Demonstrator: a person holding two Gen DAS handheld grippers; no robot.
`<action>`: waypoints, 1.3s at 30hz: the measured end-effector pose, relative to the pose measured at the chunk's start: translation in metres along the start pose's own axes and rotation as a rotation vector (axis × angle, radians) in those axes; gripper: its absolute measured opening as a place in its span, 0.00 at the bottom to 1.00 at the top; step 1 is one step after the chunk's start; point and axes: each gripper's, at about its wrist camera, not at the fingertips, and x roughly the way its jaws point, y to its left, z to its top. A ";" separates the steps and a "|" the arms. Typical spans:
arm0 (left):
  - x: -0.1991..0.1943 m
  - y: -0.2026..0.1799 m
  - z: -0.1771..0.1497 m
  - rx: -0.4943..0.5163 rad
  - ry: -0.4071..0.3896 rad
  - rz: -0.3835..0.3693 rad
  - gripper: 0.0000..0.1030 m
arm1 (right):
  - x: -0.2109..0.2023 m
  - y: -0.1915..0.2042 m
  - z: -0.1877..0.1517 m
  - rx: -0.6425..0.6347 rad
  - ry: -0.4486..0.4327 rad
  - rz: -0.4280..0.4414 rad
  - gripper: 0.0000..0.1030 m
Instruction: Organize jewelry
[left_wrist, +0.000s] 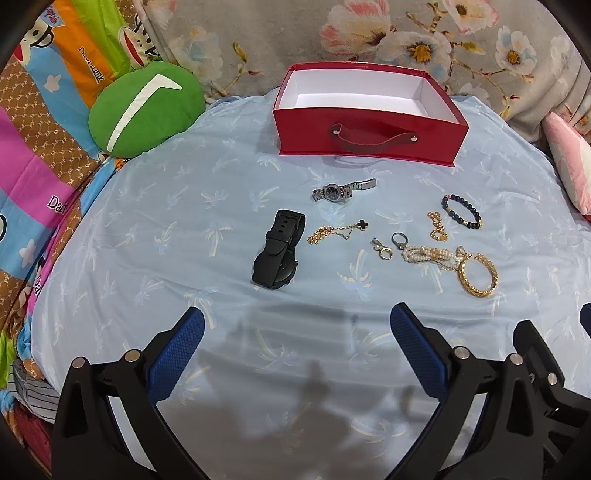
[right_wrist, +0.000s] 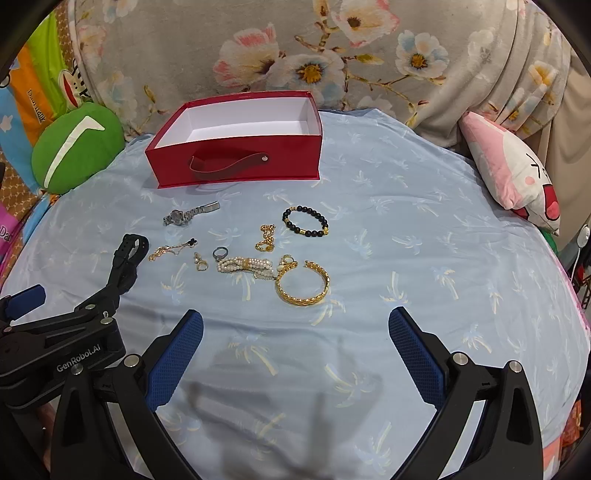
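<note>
Both claws are hovering over a pale blue palm-print sheet (left_wrist: 147, 229) with their jaws standing wide apart and nothing between them. The left claw (left_wrist: 295, 325) is sitting nearest the black watch (left_wrist: 279, 254), which is lying just ahead of its fingertips, the rubbery matte strap looped and running away toward the box (left_wrist: 369, 136). The right claw (right_wrist: 295, 325) is sitting just short of the gold bangle (right_wrist: 303, 284), an open, braided-looking cuff lying flat with its gap facing away from the claw. Touching the bangle's far left side, a multi-strand pearl bracelet (right_wrist: 245, 266) is stretching left to right. Beside it a dark ring (right_wrist: 220, 252) and a small gold pendant (right_wrist: 200, 263) are lying apart from each other, and further left a thin gold chain (right_wrist: 171, 249) with a black clover charm is trailing toward the box. A short gold chain (right_wrist: 265, 238) is lying bunched, pointing away from the claw, and right of it a dark beaded bracelet (right_wrist: 306, 221) with gold spacers is forming a closed oval. The steel watch (right_wrist: 188, 215) is lying closest to the box, its linked band running left to right with the clasp end open. The box is glossy red card, rectangular, white inside, open-topped, with a red strap handle facing the claws. A green cushion (left_wrist: 144, 107) is lying at the left and a pink one (right_wrist: 509, 173) at the right.
</note>
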 end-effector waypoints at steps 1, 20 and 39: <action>0.001 0.000 -0.001 0.000 0.000 0.000 0.96 | 0.000 0.000 -0.001 0.001 0.001 0.002 0.95; -0.001 0.003 0.002 -0.003 -0.001 0.002 0.96 | 0.005 0.003 -0.002 -0.002 0.005 -0.001 0.95; -0.001 0.005 0.002 -0.005 -0.002 0.002 0.96 | 0.004 0.004 -0.001 -0.005 0.007 -0.003 0.95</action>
